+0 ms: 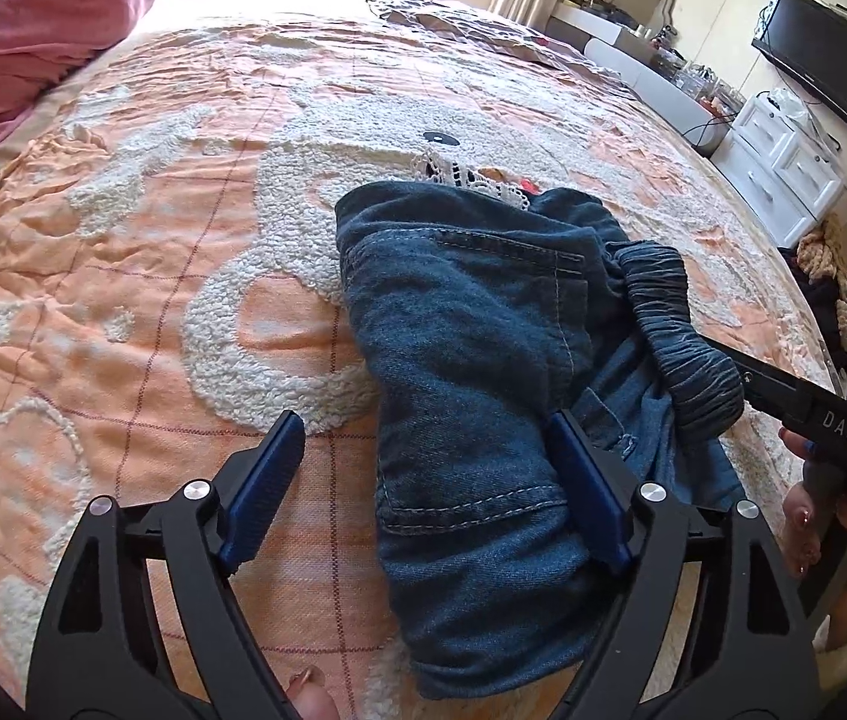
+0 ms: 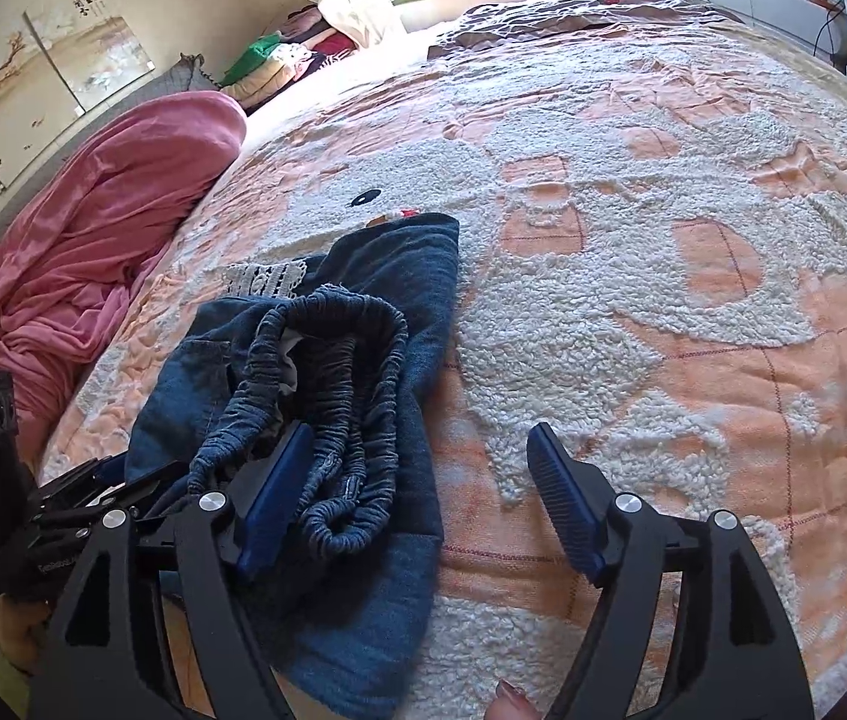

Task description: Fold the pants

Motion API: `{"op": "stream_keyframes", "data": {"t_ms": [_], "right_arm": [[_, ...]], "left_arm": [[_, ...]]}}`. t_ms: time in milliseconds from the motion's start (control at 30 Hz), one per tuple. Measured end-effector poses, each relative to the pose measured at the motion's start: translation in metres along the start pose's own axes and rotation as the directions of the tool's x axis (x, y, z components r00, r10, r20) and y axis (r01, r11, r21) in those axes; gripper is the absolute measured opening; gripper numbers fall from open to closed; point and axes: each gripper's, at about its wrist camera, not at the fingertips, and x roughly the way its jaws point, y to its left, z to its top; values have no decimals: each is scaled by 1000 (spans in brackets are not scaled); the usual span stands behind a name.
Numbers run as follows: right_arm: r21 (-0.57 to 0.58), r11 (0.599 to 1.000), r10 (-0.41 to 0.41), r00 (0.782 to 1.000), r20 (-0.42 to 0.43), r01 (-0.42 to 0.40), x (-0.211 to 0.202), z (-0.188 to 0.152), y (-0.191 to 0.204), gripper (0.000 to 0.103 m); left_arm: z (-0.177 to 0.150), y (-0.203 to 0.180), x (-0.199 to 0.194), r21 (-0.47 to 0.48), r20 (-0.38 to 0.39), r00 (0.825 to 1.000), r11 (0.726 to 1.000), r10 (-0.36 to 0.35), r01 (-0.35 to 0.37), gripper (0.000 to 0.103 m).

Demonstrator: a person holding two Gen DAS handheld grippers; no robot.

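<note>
With both my left gripper (image 1: 429, 492) and right gripper (image 2: 417, 504) spread wide and holding nothing, the folded denim pants (image 1: 471, 360) lie at twelve o'clock on the bedspread (image 1: 123, 300), where the bunched elastic waistband (image 2: 327, 372) could spring the fold open.

The pants (image 1: 471, 360) are dark blue denim, folded into a compact bundle lying on the bed (image 1: 141, 276), with the gathered elastic waistband (image 2: 327, 396) (bunched and partly open) heaped on top at one side.

bed (image 1: 123, 300): peach bedspread | on it: folded denim pants (image 1: 471, 360), pink blanket (image 1: 33, 30)
</note>
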Motion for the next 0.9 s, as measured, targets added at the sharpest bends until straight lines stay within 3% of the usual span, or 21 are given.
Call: {"op": "stream_keyframes", "data": {"t_ms": [400,900], "right_arm": [[-39,999,-17,999,44,19,-23,1,6,93],[-96,994,-40,992,117,51,-59,-6,20,98]], "left_arm": [[3,-6,-22,18,25,1000,1000,1,-1,89],[-2,-15,-54,24,75,997,1000,16,-18,93]]}}
